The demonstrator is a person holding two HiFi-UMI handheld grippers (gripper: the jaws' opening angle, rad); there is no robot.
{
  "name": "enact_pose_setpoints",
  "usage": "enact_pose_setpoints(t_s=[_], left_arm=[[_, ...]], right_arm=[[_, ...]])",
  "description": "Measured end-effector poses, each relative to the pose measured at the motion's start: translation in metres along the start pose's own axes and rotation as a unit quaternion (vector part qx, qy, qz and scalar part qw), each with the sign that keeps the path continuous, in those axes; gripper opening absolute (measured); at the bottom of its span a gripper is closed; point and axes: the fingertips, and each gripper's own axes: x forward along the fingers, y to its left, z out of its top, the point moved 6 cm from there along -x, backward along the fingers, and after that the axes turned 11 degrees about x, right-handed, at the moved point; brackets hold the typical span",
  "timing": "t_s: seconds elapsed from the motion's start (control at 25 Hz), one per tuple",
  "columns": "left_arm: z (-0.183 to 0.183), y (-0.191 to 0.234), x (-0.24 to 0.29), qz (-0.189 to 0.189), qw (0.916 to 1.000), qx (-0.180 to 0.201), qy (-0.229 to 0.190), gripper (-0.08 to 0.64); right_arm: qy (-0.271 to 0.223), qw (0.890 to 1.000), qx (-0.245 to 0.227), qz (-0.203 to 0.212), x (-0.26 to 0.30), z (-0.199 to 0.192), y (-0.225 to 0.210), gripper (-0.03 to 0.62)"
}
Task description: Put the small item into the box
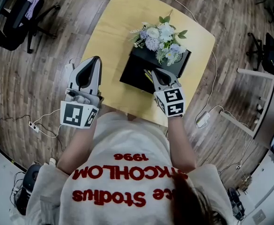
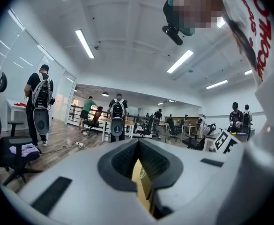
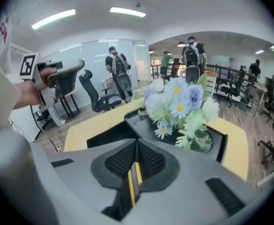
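Note:
A black box point(image 1: 136, 73) stands on the yellow table point(image 1: 113, 27), with a bunch of pale artificial flowers point(image 1: 161, 40) on its far part. My right gripper point(image 1: 155, 71) hangs over the box's near side, its jaws together. A thin yellow item point(image 1: 148, 75) lies just left of its tip, inside the box; contact I cannot tell. In the right gripper view the pads point(image 3: 151, 161) meet, with box point(image 3: 109, 136) and flowers point(image 3: 181, 104) ahead. My left gripper point(image 1: 97, 60) is shut and holds nothing, raised beside the table's left edge; its pads point(image 2: 122, 159) meet too.
Office chairs point(image 1: 19, 18) stand on the wooden floor at the far left and far right. Cables and a white adapter point(image 1: 202, 120) lie on the floor by the table. Several people with backpacks stand in the room behind, in both gripper views.

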Motion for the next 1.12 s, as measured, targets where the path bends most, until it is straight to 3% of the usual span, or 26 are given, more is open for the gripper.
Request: enact_pose_setpoints(t_s=[0.28,0.52,0.84,1.12], left_arm=[[0.029,-0.005,0.007,-0.015,0.9993,0.017,-0.028,0.006],[0.056,-0.009,0.020,-0.040,0.9967,0.040,-0.059,0.006],[0.087,-0.020,0.026,-0.063,0.9924,0.055,-0.090,0.006],[0.091,-0.026,0.026,-0.074,0.9916,0.047,-0.095,0.006]], right_arm=[[-0.125,0.992,0.024,-0.011,-0.066,0.049,0.003,0.006],[-0.220,0.973,0.036,-0.052,-0.119,0.081,0.001,0.006],[-0.305,0.946,0.056,-0.100,-0.178,0.097,0.000,0.005],[-0.357,0.923,0.058,-0.130,-0.218,0.112,0.003,0.005]])
